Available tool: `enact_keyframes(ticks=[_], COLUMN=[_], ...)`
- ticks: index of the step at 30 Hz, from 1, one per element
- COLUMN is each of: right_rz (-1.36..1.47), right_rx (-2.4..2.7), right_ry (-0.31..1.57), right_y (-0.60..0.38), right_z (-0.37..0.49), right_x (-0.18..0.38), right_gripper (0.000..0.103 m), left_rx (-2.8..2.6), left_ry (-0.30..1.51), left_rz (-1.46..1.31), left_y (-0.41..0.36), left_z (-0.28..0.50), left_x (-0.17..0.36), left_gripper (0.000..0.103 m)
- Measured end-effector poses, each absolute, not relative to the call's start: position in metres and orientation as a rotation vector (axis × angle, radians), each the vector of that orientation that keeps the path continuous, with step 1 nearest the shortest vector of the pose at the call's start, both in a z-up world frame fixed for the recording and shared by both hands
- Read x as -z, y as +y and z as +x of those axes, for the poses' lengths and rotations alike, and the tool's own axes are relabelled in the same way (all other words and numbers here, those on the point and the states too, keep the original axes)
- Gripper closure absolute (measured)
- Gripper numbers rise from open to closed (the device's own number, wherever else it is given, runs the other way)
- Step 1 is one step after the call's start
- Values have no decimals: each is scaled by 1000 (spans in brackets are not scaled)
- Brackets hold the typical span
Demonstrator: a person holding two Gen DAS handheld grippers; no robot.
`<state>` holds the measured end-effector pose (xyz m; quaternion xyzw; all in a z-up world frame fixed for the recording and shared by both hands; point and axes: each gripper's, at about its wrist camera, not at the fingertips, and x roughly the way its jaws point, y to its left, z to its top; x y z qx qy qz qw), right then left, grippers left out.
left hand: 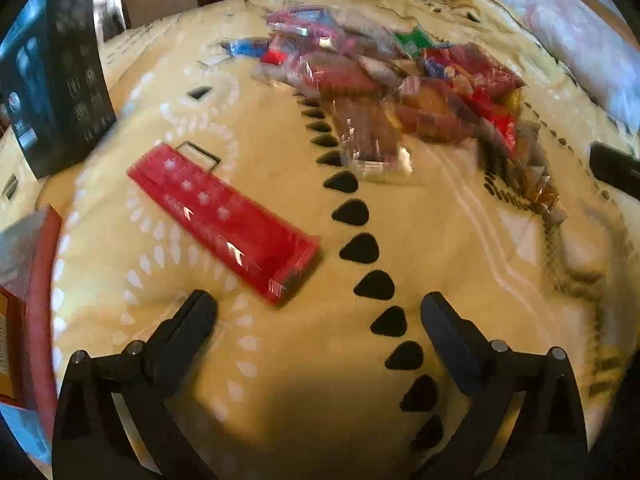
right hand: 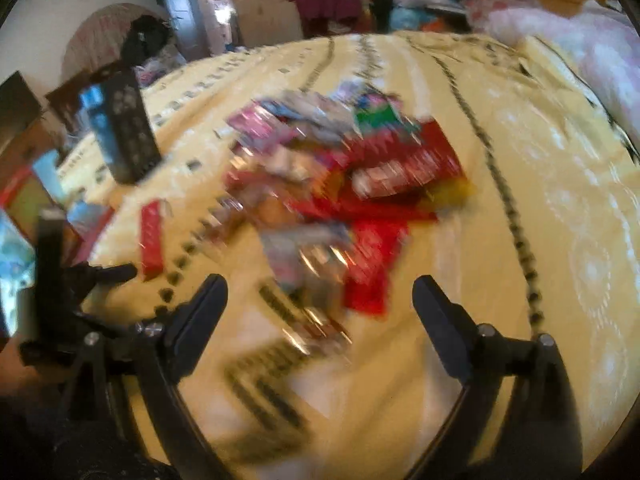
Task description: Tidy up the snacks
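Snack pile, a heap of crinkly plastic packets in red, pink, green, blue and clear wrap, sits mid-bed on the cream patterned bedspread; too blurred and overlapped to count packets. One long flat red snack packet lies apart from the heap, toward the left side in the left wrist view, flat on the bedspread, diagonal.

Left gripper: black jaws spread wide, nothing between them, only bedspread. The near end of the long red packet is just beside the left finger tip, contact not clear. Right gripper: black jaws also spread wide, holding nothing; near edge of the heap, red and clear wrappers, lies between and just beyond the fingertips, touching not discernible through motion blur.

One dark upright box with icons printed on it stands at the bed's left edge. Left gripper also shows in the right wrist view, at far left. One pale pink quilt bunched at the far right. Two grippers, both empty.
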<state>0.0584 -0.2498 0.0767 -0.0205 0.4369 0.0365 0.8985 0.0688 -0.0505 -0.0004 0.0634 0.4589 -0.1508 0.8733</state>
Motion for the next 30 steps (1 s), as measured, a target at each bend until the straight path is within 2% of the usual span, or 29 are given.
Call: enact_keyframes(ticks=[3,4,6,30], right_rz=[-53,-45,-73,-94], right_rx=[14,38,23,69], right_ry=[1002,1021,963,926], right_y=[-272,-279,-282,-276], right_z=[45,43,38,38], right_x=[-41,-32,-23,-20], right_gripper=[8,4,0,0], left_rx=[287,287,288,291], left_ry=[966,960,962,960], left_rz=[129,131,130,124], left_y=[-53,-54,-55,-53], left_z=[69,68,67,68], left_x=[-2,-2,-3,1], left_gripper=[0,0,0,0])
